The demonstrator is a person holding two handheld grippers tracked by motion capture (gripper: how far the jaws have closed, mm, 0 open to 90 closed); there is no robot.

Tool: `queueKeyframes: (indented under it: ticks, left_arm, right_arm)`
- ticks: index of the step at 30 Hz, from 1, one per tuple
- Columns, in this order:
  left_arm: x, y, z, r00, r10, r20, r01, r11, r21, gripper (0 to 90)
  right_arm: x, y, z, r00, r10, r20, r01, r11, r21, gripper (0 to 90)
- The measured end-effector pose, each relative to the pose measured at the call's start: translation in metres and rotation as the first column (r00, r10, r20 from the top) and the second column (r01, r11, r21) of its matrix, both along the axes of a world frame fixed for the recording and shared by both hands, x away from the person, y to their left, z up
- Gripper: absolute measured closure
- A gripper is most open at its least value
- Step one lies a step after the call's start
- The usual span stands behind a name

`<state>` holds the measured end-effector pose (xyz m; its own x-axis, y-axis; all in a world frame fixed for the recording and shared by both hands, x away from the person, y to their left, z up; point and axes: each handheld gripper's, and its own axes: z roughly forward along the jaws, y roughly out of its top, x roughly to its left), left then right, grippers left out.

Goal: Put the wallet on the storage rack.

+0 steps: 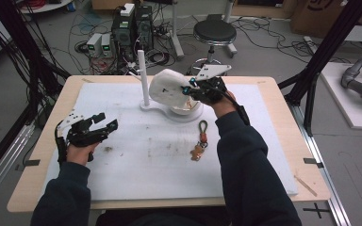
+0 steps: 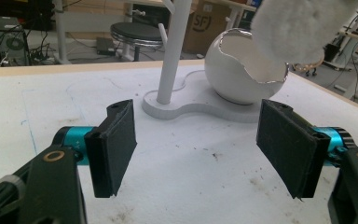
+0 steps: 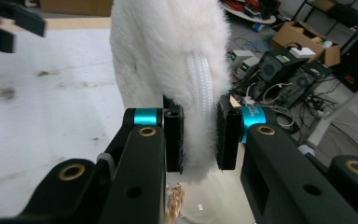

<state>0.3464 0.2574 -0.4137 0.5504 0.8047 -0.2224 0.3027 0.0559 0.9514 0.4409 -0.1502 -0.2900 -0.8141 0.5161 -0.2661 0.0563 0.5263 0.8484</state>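
A white fluffy item (image 1: 169, 87) with a white braided cord (image 3: 203, 84) hangs over the white egg-shaped bowl (image 1: 187, 111). My right gripper (image 1: 188, 89) is shut on it, the jaws pinching fur and cord (image 3: 199, 135). The bowl (image 2: 233, 74) stands on a white base (image 1: 151, 107) with an upright white post (image 1: 143, 75), at the back middle of the mat. The fluffy item (image 2: 298, 28) also shows above the bowl's broken rim. My left gripper (image 1: 104, 120) hovers open over the mat's left side with nothing between its pads (image 2: 200, 144), pointing at the stand.
A keychain (image 1: 200, 141) with a green-brown loop and a small brown charm lies on the white mat (image 1: 146, 165) in front of the bowl. The mat carries brown stains. Beyond the table's far edge are a black stool (image 1: 214, 33), computer boxes (image 1: 132, 28) and cables.
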Motion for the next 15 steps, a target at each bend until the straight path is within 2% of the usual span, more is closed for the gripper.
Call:
queueKeyframes:
  ticks: [1,5,6,8,10,12,14,15]
  left_arm:
    - [0.0,0.0,0.0,1.0,0.0,-0.003,0.0,1.0,0.0,28.3]
    - [0.001,0.0,-0.002,1.0,-0.001,-0.009,0.001,1.0,-0.005,28.3]
    - [0.001,0.001,-0.002,0.9999,0.0,-0.01,0.0,1.0,-0.008,28.3]
    - [0.001,0.001,-0.002,0.9999,0.001,-0.011,-0.001,1.0,-0.007,28.3]
    - [0.001,0.001,-0.002,0.9999,0.004,-0.013,-0.004,1.0,-0.008,28.3]
    - [0.001,0.001,-0.003,0.9998,0.004,-0.018,-0.004,1.0,-0.005,28.4]
    - [0.001,0.001,-0.003,0.9998,0.005,-0.018,-0.005,1.0,-0.004,28.4]
    - [0.001,0.001,-0.003,0.9998,0.005,-0.02,-0.005,1.0,-0.001,28.4]
  right_arm:
    - [0.008,0.001,0.001,0.9999,-0.006,0.011,0.006,1.0,0.002,77.8]
    - [0.016,0.002,0.0,0.9996,-0.022,0.016,0.022,1.0,-0.018,77.8]
    - [0.023,0.002,0.0,0.999,-0.027,0.035,0.028,0.999,-0.034,77.8]
    - [0.024,0.002,0.0,0.9989,-0.029,0.036,0.031,0.999,-0.038,77.8]
    - [0.027,0.0,-0.001,0.9974,-0.034,0.064,0.038,0.998,-0.055,77.8]
    - [0.032,-0.004,-0.005,0.9947,-0.051,0.089,0.059,0.993,-0.099,77.8]
    - [0.033,-0.006,-0.007,0.9943,-0.056,0.091,0.066,0.992,-0.109,77.7]
    - [0.035,-0.009,-0.008,0.9921,-0.059,0.11,0.074,0.988,-0.137,77.7]
